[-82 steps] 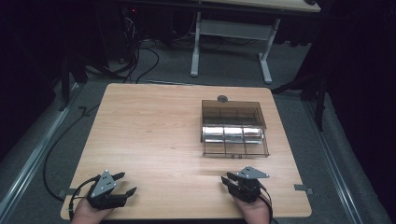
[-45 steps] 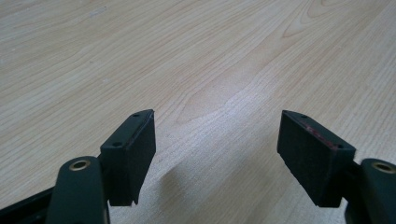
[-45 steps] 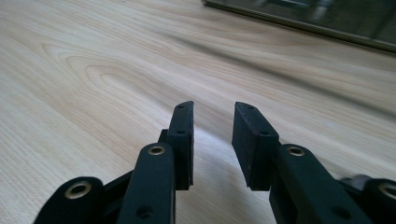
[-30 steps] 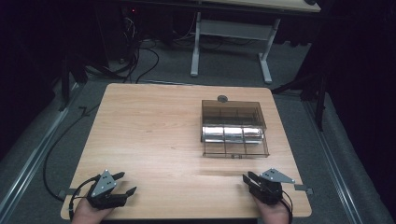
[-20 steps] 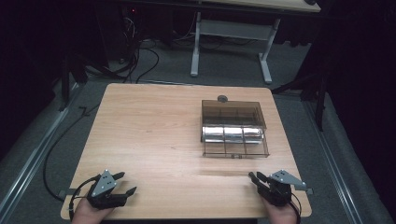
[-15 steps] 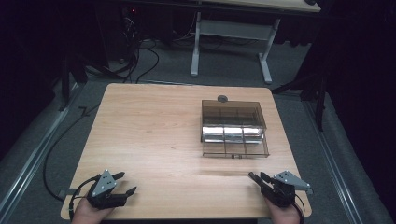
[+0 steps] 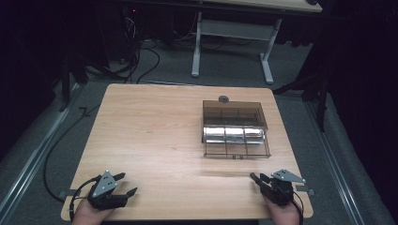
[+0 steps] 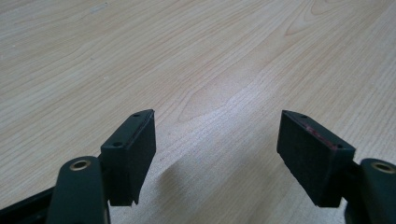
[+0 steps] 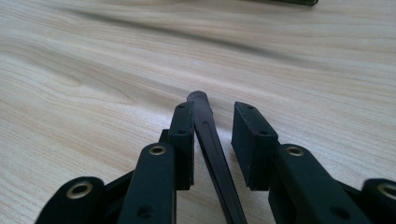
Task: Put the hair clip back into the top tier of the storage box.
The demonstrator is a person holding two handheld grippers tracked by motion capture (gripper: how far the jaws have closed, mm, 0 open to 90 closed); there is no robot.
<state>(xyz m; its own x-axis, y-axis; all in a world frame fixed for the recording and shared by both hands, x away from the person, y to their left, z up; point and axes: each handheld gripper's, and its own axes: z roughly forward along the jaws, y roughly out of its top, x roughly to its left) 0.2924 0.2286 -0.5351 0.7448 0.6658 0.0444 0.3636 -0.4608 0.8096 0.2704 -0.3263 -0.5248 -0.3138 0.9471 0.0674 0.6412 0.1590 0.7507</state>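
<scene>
My left gripper [image 7: 129, 183] rests at the table's front left corner. In the left gripper view its jaws [image 8: 217, 116] stand wide open over bare wood, with nothing between them. My right gripper [image 7: 257, 179] sits near the front right corner and points to the left and away. In the right gripper view a thin black rod [image 9: 208, 135] with a rounded tip runs between the jaws of my right gripper [image 9: 212, 109]. It lies close against the left pad [image 9: 184, 140], and a clear gap separates it from the right pad [image 9: 247, 140].
A smoky transparent compartment box [image 7: 234, 112] holding shiny silver cylinders [image 7: 233, 134] stands on the right half of the wooden table [image 7: 155, 136]. A small dark round object [image 7: 223, 99] lies just behind it. Cables trail off the table's left side.
My right gripper has moved to the right along the front edge, from in front of the box toward the right corner. The left gripper has kept still.
</scene>
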